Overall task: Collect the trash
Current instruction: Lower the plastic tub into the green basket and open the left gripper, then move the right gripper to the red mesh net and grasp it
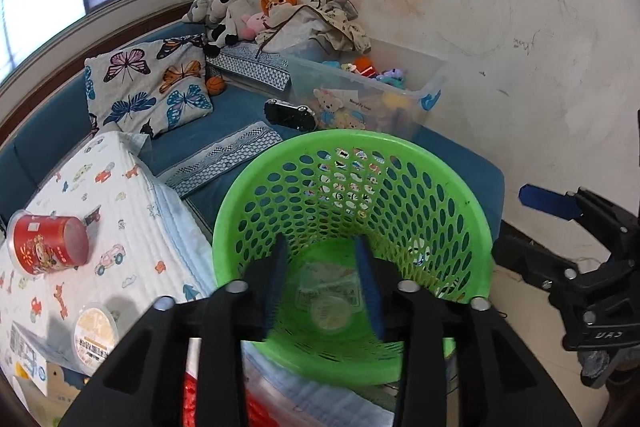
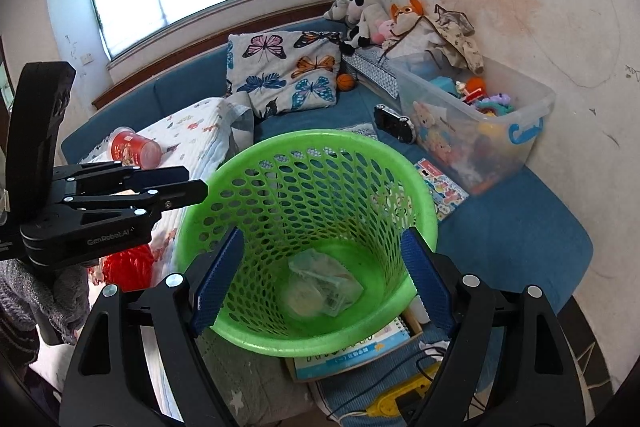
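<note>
Spreading apart above the one green basket (image 1: 352, 195), the jaws of the left gripper (image 1: 322, 259) are standing parted with nothing between them. The right gripper (image 2: 326, 279) is straddling the same basket's near rim, its jaws wide on either side; whether the pads are touching the wall cannot be told. One crumpled clear wrapper (image 2: 320, 291) is lying on the basket floor. Two pieces of trash are resting on the patterned quilt (image 1: 132, 211) to the left: one red cup (image 1: 48, 245) on its side and one round lidded tub (image 1: 96, 333). Farther back, one butterfly pillow (image 1: 152, 87) and one clear toy bin (image 1: 372, 95) are sitting on the blue sofa (image 1: 460, 163).
</note>
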{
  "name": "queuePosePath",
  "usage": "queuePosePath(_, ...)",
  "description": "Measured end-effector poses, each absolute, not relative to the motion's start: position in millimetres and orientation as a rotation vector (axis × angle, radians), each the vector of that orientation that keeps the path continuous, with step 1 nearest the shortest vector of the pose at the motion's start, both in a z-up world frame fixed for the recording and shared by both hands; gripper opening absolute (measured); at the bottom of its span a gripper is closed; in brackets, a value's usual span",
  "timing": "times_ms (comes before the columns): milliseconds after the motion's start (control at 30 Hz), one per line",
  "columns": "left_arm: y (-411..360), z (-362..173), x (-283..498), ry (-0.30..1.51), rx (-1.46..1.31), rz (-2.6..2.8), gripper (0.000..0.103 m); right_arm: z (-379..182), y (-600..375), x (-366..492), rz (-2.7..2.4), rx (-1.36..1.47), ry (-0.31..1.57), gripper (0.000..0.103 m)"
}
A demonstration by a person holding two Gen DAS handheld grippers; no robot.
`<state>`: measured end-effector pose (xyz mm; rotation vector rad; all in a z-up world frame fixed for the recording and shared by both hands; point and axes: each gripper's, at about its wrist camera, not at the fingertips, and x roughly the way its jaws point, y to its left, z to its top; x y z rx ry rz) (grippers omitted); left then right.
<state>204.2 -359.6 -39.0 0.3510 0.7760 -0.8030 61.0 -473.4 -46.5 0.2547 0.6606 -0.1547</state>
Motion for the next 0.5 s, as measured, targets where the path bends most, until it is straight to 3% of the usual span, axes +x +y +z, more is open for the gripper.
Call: queuePosePath(500,-262.1,-14.3,172.1,0.697,0.248,-0.717,0.063,-39.9,-429.7,64.7,-0.066,0.231,0.658,0.081)
